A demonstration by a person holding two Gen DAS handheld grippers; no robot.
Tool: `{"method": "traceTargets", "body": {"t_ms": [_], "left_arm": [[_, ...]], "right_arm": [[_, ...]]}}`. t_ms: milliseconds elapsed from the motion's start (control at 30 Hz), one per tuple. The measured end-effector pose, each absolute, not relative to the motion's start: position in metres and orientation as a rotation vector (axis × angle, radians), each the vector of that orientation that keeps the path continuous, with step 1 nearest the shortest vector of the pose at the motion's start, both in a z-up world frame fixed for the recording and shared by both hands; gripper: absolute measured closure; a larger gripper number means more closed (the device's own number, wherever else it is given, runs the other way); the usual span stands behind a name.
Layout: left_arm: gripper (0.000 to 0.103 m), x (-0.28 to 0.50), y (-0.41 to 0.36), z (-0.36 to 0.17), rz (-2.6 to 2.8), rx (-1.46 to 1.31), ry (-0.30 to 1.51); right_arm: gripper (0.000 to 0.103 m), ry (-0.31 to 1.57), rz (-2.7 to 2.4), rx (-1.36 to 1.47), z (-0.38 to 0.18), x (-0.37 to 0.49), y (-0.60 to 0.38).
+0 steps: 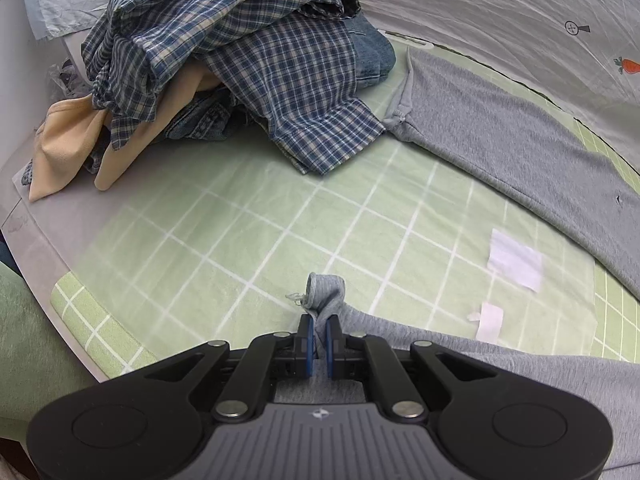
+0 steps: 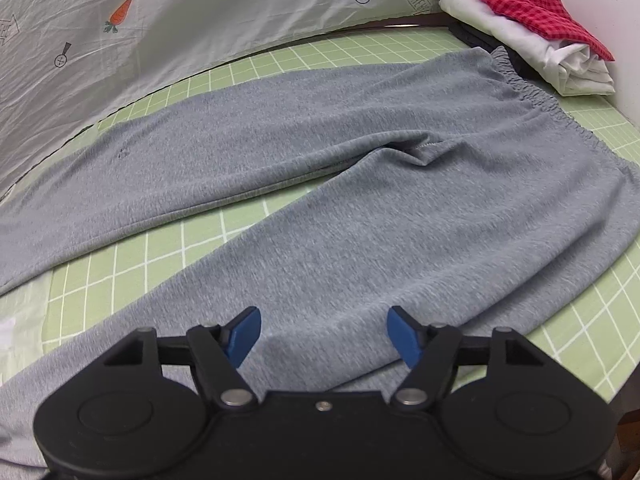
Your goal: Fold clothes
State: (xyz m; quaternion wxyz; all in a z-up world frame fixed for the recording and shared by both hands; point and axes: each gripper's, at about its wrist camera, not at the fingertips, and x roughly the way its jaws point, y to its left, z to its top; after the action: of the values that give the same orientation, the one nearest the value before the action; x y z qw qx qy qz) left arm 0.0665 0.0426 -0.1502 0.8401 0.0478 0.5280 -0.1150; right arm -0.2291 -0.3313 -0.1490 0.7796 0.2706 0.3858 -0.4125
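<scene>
A green sheet with a white grid [image 2: 168, 264] covers the work surface, and a pale grey cloth printed with carrots and small symbols [image 2: 160, 20] rises behind it like a backdrop. The grey sweatpants [image 2: 360, 208] lie spread flat on the grid sheet, the gathered waistband toward a folded stack of white fabric [image 2: 532, 52] topped by a red checked cloth [image 2: 540, 12] at the sheet's far corner. At the sheet's opposite end sits an unfolded heap: a blue plaid shirt [image 1: 240, 52] over denim [image 1: 374, 54] and a tan garment [image 1: 68, 148]. Two white patches [image 1: 516, 258] show on the sheet between the trouser legs.

The left gripper [image 1: 319, 338] has its blue pads pressed together on the cuff of the near leg, a small tuft of grey fabric sticking up past the tips. The right gripper [image 2: 324, 336] hovers over the same leg nearer the waistband, its jaws apart with nothing pinched; whether the pads touch the cloth cannot be told.

The far leg's lower end runs out of the right view, and the heap hides whatever lies beneath it. The room beyond the cloths is out of sight.
</scene>
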Motion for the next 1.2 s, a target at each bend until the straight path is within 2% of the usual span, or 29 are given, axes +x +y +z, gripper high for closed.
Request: {"method": "traceTargets", "body": {"t_ms": [67, 267, 400, 467, 533, 600, 633, 667, 700, 733, 800, 1033, 1200], "left_arm": [[0.095, 0.065, 0.042, -0.151, -0.248, 0.106, 1.117], [0.095, 0.063, 0.042, -0.155, -0.262, 0.108, 1.130], [0.095, 0.064, 0.046, -0.159, -0.271, 0.087, 1.146], [0.095, 0.065, 0.048, -0.161, -0.274, 0.072, 1.154], [0.095, 0.067, 0.050, -0.162, -0.276, 0.057, 1.163], [0.095, 0.069, 0.052, -0.162, -0.275, 0.044, 1.174], [0.095, 0.070, 0.053, -0.162, -0.271, 0.038, 1.180], [0.095, 0.071, 0.054, -0.162, -0.260, 0.034, 1.187], [0.095, 0.071, 0.055, -0.160, -0.245, 0.032, 1.195], [0.095, 0.070, 0.056, -0.159, -0.232, 0.030, 1.207], [0.095, 0.069, 0.059, -0.156, -0.203, 0.010, 1.233], [0.096, 0.085, 0.066, -0.134, -0.142, -0.137, 1.276], [0.096, 0.109, 0.040, -0.133, -0.155, -0.152, 1.259]], "right_arm": [[0.042, 0.824, -0.846, 0.587, -0.149, -0.217, -0.333], [0.048, 0.822, -0.744, 0.585, -0.155, -0.168, -0.329], [0.048, 0.823, -0.721, 0.636, -0.160, -0.144, -0.326], [0.042, 0.820, -0.722, 0.657, -0.162, -0.135, -0.324], [0.043, 0.831, -0.731, 0.633, -0.162, -0.127, -0.319], [0.055, 0.859, -0.752, 0.580, -0.162, -0.119, -0.316], [0.067, 0.870, -0.765, 0.557, -0.162, -0.118, -0.314], [0.087, 0.876, -0.771, 0.542, -0.161, -0.118, -0.314], [0.099, 0.878, -0.762, 0.550, -0.161, -0.120, -0.316], [0.103, 0.874, -0.748, 0.584, -0.161, -0.124, -0.318], [0.103, 0.838, -0.737, 0.656, -0.156, -0.136, -0.320], [0.103, 0.755, -0.773, 0.632, -0.122, -0.154, -0.337], [0.100, 0.823, -0.732, 0.606, -0.125, -0.135, -0.353]]}}
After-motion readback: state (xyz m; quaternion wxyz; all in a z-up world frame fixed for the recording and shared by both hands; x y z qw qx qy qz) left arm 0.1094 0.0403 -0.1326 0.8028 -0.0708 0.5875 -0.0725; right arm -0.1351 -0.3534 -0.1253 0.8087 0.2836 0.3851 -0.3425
